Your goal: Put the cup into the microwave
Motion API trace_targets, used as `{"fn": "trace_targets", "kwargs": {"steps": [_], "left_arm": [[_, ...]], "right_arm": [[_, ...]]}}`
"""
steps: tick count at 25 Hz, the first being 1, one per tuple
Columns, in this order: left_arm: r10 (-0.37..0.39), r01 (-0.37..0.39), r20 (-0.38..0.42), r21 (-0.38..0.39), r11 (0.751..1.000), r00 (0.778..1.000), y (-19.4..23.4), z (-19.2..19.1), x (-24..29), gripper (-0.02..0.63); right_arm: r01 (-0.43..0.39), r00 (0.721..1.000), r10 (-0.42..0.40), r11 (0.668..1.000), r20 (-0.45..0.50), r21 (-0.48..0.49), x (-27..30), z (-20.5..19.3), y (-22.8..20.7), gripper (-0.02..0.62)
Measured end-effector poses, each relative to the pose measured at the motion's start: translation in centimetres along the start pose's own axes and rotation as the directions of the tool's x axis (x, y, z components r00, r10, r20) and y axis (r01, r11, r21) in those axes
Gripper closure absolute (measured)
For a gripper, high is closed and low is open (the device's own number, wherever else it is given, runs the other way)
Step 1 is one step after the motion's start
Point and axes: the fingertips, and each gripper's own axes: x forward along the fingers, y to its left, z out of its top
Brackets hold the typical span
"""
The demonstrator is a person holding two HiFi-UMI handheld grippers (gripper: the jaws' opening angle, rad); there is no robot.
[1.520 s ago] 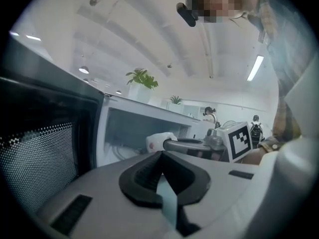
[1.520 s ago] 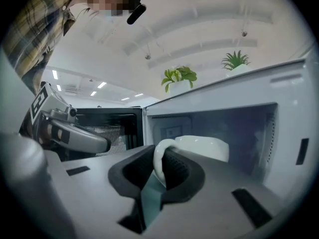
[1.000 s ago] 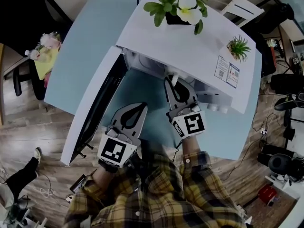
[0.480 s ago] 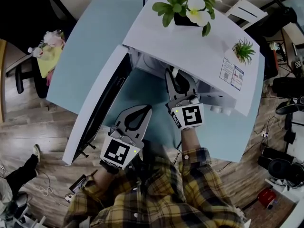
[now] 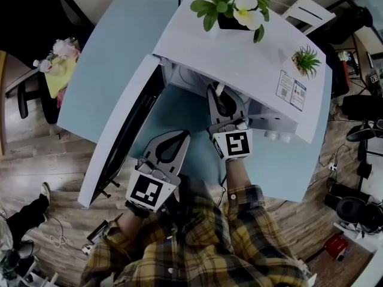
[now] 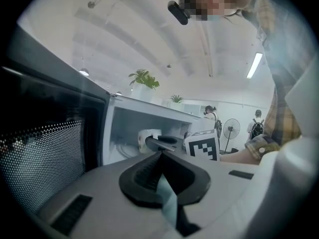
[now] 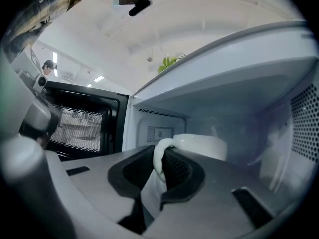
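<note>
Though the cup (image 7: 202, 146) is inside the open microwave (image 7: 234, 83), the right gripper (image 7: 160, 169) is clamped on its handle — left gripper (image 6: 160, 156) empty, jaws together — so release seems to remain.

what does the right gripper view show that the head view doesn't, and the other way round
Only the right gripper view: the white cup, framed by the cavity, its handle clamped in the right tool. Only the head view: the label on the microwave, the marker cube on that tool, the wooden floor. Both: the microwave, its open door, a green plant on top.
</note>
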Motion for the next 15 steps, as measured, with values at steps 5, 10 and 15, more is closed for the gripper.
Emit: {"fn": "trace_targets", "kwargs": {"steps": [5, 10, 15], "left_arm": [[-0.003, 0.003, 0.007, 0.008, 1.0, 1.0, -0.1, 0.1, 0.1, 0.614], [-0.008, 0.008, 0.001, 0.018, 1.0, 1.0, -0.4, -0.2, 0.1, 0.614], [-0.013, 0.013, -0.003, 0.015, 1.0, 1.0, -0.7, -0.5, 0.0, 0.614]], "right_arm": [[0.017, 0.999, -0.017, 1.0, -0.028, 0.012, -0.4, -0.8, -0.3, 0.548], [0.03, 0.997, -0.028, 0.999, -0.073, 0.027, -0.6, -2.0, -0.4, 0.548], [0.019, 0.993, -0.016, 1.0, -0.113, 0.025, -0.5, -3.1, 0.1, 0.548]]}}
